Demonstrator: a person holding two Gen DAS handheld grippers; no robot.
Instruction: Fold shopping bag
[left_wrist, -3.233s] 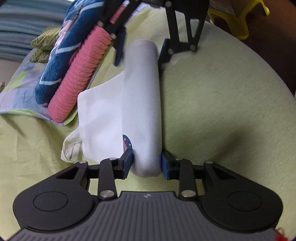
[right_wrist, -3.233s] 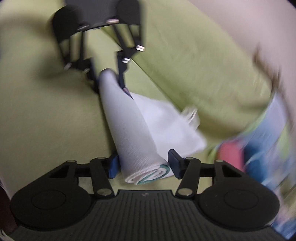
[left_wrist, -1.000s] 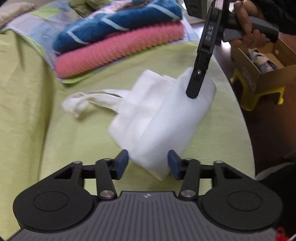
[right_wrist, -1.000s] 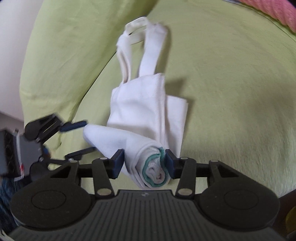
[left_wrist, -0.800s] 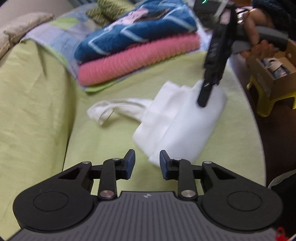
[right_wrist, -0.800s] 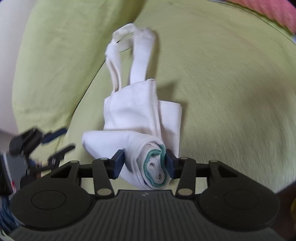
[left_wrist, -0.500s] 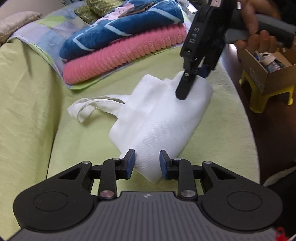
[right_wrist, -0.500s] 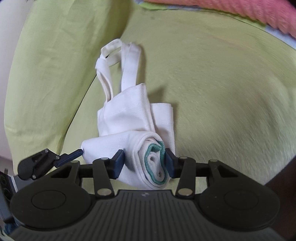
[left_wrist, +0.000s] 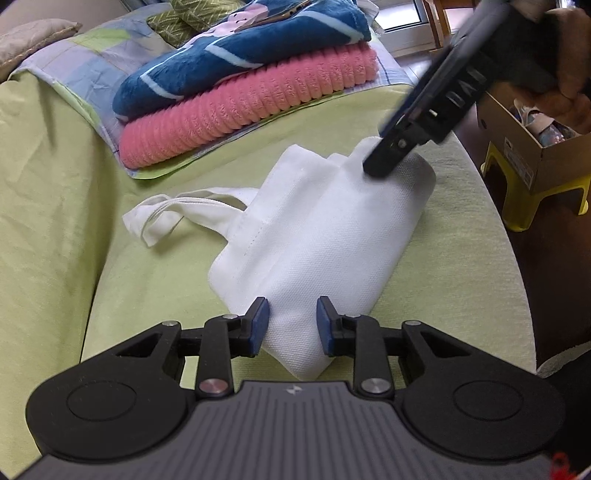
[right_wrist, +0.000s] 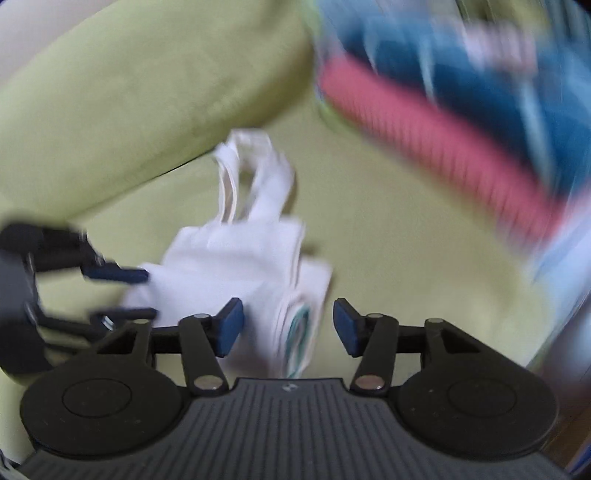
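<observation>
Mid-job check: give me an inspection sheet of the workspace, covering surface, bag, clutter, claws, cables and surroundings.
Surface: green sofa cover, wrinkled at the left.
Job's things: white shopping bag rolled up, lying on the cover, handles trailing loose.
Clutter: blue blanket stacked on pink blanket behind the bag.
Claws: left claw astride the roll's near end, not squeezing; right claw open around the far end, view blurred.
Cables: nothing seen.
Surroundings: cardboard box on a yellow stool beside the sofa.
</observation>
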